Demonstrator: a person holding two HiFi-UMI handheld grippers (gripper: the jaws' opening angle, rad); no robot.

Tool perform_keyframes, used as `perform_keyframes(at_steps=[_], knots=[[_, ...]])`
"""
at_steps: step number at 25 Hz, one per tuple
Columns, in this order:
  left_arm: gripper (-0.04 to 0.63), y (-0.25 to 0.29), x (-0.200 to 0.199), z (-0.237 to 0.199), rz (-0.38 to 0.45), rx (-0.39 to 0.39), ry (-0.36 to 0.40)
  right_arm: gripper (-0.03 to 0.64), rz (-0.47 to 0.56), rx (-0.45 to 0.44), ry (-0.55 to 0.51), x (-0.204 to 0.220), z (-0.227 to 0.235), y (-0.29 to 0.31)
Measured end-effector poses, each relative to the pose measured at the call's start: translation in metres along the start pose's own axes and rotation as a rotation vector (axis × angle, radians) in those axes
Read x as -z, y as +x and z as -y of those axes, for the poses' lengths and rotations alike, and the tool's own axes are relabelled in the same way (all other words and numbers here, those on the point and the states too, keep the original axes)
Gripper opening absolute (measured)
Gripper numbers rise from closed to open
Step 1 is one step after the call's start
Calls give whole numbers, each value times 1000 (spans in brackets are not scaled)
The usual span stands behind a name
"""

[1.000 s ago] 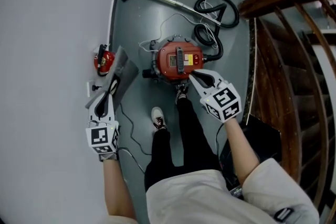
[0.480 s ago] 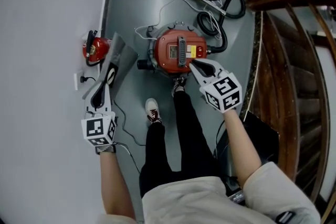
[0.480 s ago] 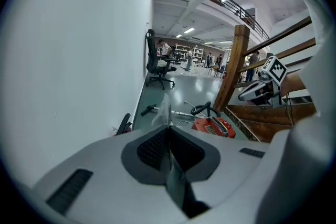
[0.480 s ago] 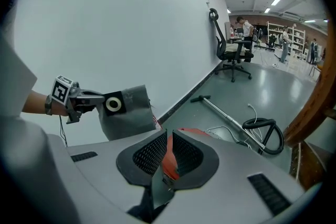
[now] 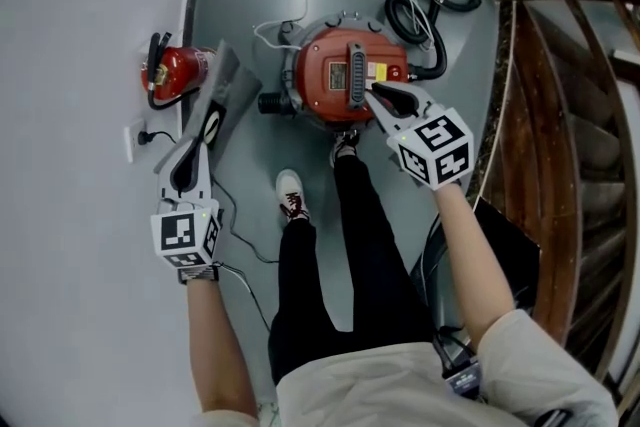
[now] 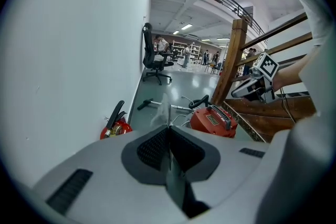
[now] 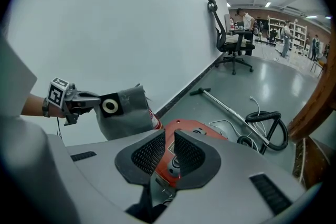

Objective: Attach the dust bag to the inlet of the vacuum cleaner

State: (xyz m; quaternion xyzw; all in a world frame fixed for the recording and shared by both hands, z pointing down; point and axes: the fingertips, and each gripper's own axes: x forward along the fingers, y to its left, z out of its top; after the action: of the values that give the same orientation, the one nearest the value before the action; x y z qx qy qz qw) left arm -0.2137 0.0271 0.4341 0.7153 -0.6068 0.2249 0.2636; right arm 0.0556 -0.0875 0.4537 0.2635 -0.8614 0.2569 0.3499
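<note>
The dust bag [image 5: 222, 95] hangs beside the vacuum cleaner [image 5: 325, 100], not at its inlet, with its edge pinched in the left hand-held gripper [image 5: 195, 155]. The right hand-held gripper [image 5: 378, 95] hovers over the red top, and its jaws have just been opening with nothing between them. The machine looks closed to me, so opening it and fitting the bag are both left to do.

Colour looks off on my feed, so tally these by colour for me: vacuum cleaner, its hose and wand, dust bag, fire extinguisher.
Red: 2, the vacuum cleaner and the fire extinguisher
Grey: 1, the dust bag
Black: 1, the hose
Silver: 1, the wand
Total: 5
</note>
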Motion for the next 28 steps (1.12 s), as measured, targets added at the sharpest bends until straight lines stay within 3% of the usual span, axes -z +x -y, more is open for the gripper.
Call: perform_keyframes(at_steps=[10, 16, 28], knots=[[19, 23, 41, 7, -29, -3, -30, 100, 2, 22, 75, 28, 19, 25], [18, 41, 66, 12, -79, -14, -22, 155, -10, -13, 159, 47, 27, 42], [18, 71, 85, 22, -112, -5, -36, 202, 12, -46, 263, 63, 31, 65]])
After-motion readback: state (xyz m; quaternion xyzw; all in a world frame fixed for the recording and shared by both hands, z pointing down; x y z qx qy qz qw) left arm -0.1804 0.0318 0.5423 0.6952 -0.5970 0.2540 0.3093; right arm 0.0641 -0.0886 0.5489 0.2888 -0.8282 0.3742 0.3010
